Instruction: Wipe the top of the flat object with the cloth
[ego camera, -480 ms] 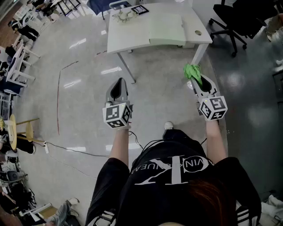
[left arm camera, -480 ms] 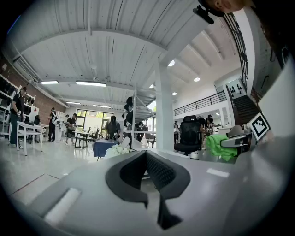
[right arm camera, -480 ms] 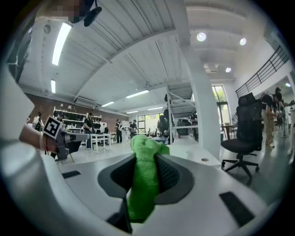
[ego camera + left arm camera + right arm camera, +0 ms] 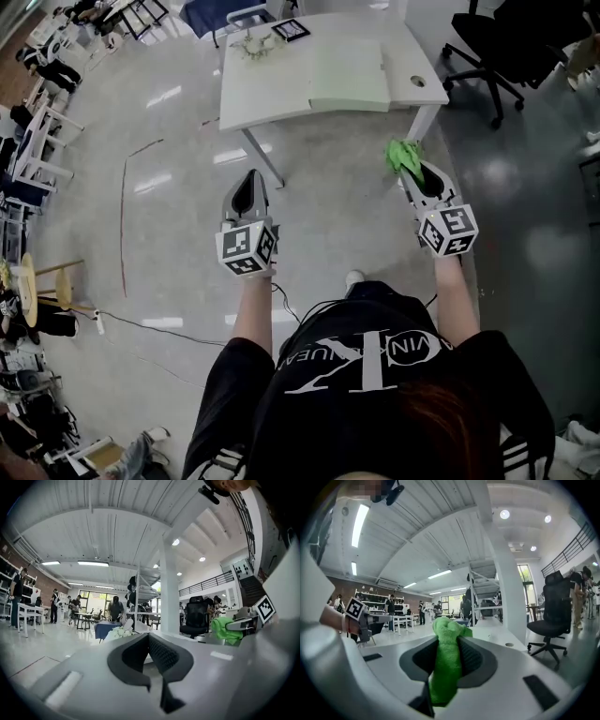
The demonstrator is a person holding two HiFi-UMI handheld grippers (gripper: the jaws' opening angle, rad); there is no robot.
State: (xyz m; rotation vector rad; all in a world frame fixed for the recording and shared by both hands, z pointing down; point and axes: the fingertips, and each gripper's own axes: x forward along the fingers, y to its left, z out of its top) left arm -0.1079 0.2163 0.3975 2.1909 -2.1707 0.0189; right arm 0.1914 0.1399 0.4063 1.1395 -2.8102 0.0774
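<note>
A pale green flat object [image 4: 349, 75] lies on the white table [image 4: 272, 89] ahead of me. My right gripper [image 4: 412, 171] is shut on a green cloth [image 4: 405, 156] that bunches out past the jaw tips [image 4: 449, 653]. It hangs over the floor just short of the table's right leg. Level with it to the left, my left gripper [image 4: 251, 180] is shut with nothing in it [image 4: 150, 641], also over the floor short of the table. From the left gripper view the cloth [image 4: 224, 629] shows off to the right.
On the table's far edge sit a white flower bunch [image 4: 253, 39] and a marker card [image 4: 292, 29]. A black office chair [image 4: 497, 47] stands right of the table. A red line [image 4: 123, 216] runs along the floor at left, and people, tables and chairs fill the far left.
Both grippers have come slightly closer to the table; the table sits a little lower and further left in the head view. Neither grip has changed.
</note>
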